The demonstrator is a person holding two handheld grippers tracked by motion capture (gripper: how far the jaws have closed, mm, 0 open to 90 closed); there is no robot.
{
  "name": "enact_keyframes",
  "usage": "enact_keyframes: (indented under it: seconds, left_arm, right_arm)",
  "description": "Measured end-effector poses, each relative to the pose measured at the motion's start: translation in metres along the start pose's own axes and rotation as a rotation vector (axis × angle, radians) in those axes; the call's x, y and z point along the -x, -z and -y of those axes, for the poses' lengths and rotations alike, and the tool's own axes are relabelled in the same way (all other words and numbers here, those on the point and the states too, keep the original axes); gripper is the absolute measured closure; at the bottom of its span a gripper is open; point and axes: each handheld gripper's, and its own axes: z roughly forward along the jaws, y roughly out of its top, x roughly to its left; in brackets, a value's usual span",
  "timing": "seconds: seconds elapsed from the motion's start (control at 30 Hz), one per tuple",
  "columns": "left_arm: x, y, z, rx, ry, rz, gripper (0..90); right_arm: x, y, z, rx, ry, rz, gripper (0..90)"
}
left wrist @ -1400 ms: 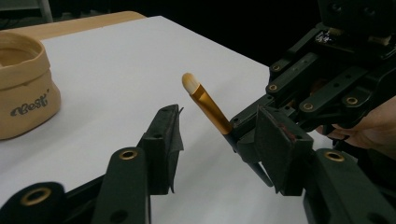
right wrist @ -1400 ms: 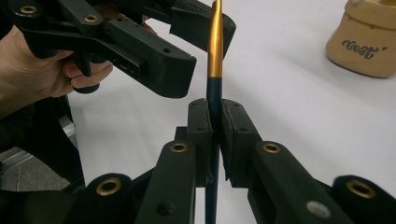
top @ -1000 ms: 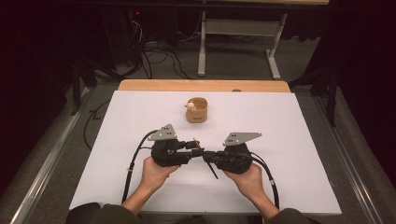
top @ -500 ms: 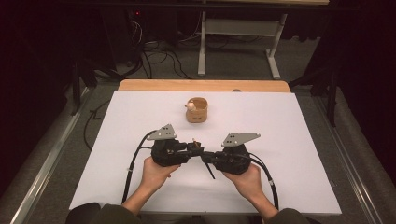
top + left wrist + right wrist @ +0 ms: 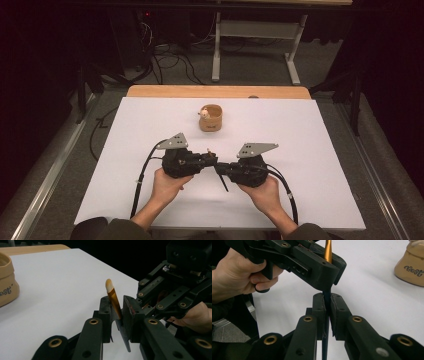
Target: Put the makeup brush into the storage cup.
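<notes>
Brush (image 5: 114, 300) pinched by both claws mid-table, edges well apart.

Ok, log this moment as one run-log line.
left gripper: jaws just closing on makeup brush gold ferrule | right gripper: shut on brush's dark handle | tan pouch: upright on white tabletop, untouched

The tan cup (image 5: 410, 270) carries dark cursive lettering on its side; in the right gripper view it reads roughly "best", though the first letter is uncertain. The left gripper view shows just its tail end, "est", cut off at the frame's edge
</notes>
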Motion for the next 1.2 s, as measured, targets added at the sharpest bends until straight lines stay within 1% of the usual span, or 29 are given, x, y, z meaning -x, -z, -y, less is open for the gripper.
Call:
enact_keyframes:
  seconds: [0.17, 0.2, 0.27, 0.33, 0.47, 0.57, 0.77, 0.93, 1.2]
  left_arm:
    - [0.0004, 0.0006, -0.0002, 0.001, 0.006, 0.007, 80.2]
    - [0.0003, 0.0006, -0.0003, 0.002, 0.013, 0.018, 81.4]
    - [0.0005, 0.0002, -0.0003, 0.002, 0.014, 0.021, 82.7]
    - [0.0022, -0.0007, 0.0000, -0.002, 0.007, 0.012, 83.5]
    - [0.0024, 0.0002, -0.0003, -0.001, 0.009, 0.015, 83.7]
    - [0.0024, 0.0005, -0.0004, -0.003, 0.001, 0.011, 83.7]
    - [0.0016, 0.0007, -0.0006, -0.003, 0.005, 0.017, 83.7]
    - [0.0012, 0.0018, -0.0009, -0.009, 0.005, 0.011, 83.7]
    - [0.0005, 0.0033, -0.0014, -0.001, 0.009, 0.002, 83.7]
  right_arm:
    - [-0.0007, -0.0009, -0.0001, 0.003, 0.006, 0.000, 84.9]
    - [-0.0013, -0.0010, -0.0001, 0.002, 0.006, 0.000, 84.8]
    - [-0.0019, -0.0013, -0.0001, 0.001, 0.003, -0.001, 84.8]
    - [-0.0015, -0.0024, 0.0001, -0.001, 0.012, -0.001, 84.8]
    - [-0.0019, -0.0023, 0.0001, 0.000, 0.012, -0.001, 84.7]
    - [-0.0024, -0.0025, 0.0000, 0.000, 0.008, -0.001, 84.7]
    - [-0.0018, -0.0027, 0.0002, 0.000, 0.007, -0.002, 84.1]
    - [-0.0021, -0.0033, 0.0002, 0.002, 0.001, -0.005, 83.9]
    - [-0.0003, -0.0027, 0.0008, 0.004, -0.014, -0.005, 79.6]
